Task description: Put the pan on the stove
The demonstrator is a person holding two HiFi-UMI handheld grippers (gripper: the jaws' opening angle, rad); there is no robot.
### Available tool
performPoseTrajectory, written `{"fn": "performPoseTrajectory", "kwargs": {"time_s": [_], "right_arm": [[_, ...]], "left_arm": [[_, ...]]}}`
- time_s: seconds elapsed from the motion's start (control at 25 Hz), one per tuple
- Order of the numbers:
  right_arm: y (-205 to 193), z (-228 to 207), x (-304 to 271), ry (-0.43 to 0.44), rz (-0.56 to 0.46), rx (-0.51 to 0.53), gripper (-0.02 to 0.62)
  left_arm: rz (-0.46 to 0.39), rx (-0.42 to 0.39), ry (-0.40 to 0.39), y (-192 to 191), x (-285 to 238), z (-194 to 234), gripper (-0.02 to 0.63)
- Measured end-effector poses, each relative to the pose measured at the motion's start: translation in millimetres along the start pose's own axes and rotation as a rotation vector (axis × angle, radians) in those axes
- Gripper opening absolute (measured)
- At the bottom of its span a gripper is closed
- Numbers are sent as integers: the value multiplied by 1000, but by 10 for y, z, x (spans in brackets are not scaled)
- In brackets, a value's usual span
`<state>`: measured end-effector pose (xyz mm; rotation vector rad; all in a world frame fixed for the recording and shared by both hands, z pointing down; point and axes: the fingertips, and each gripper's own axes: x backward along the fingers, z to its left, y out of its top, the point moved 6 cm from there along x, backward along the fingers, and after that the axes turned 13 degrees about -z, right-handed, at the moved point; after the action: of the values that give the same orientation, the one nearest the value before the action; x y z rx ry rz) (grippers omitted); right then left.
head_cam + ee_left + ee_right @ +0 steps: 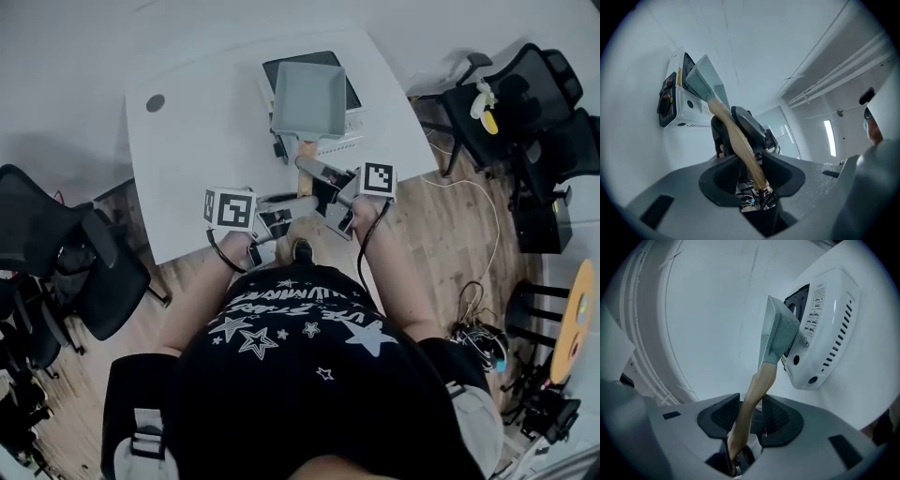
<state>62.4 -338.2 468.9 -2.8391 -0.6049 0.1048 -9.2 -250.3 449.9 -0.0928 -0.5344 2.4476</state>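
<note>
White rounded tabletop lies open left of white black-topped portable stove; grey square wooden-handled pan hides most of the stove top from above; black office chairs crowd both table sides.

Stove: cooktop mostly hidden under pan; wooden handle: near end covered by left gripper and right gripper; label print: too small to read.

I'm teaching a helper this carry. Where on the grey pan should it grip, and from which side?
The wooden handle, approached from the table's near edge: it juts from the pan toward that edge, slim enough for jaws. The left tool and right tool both clamp it.
</note>
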Motion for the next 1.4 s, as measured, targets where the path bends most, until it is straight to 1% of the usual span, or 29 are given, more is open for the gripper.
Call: {"fn": "performPoseTrajectory", "kwargs": {"time_s": [0.24, 0.44, 0.56, 0.72, 0.96, 1.08, 1.24, 1.4], "right_arm": [[293, -120, -32, 10, 84, 22, 147], [550, -230, -43, 8, 136, 3, 149], [697, -289, -44, 8, 179, 9, 149], [796, -361, -69, 16, 225, 15, 149], [931, -471, -106, 3, 268, 23, 149], [955, -513, -119, 2, 284, 49, 150], [1038, -516, -151, 10, 287, 37, 150], [1077, -529, -185, 19, 302, 32, 152]], "left_arm": [[-48, -15, 29, 66, -282, 94, 146], [-104, -4, 58, 130, -547, 179, 147], [-136, 3, 77, 151, -702, 220, 147], [-166, 11, 99, 157, -821, 286, 147], [-195, 14, 120, 195, -956, 391, 149], [-206, 9, 128, 186, -975, 422, 149], [-222, 8, 136, 250, -1047, 432, 149], [-221, 4, 145, 286, -1076, 449, 150]]}}
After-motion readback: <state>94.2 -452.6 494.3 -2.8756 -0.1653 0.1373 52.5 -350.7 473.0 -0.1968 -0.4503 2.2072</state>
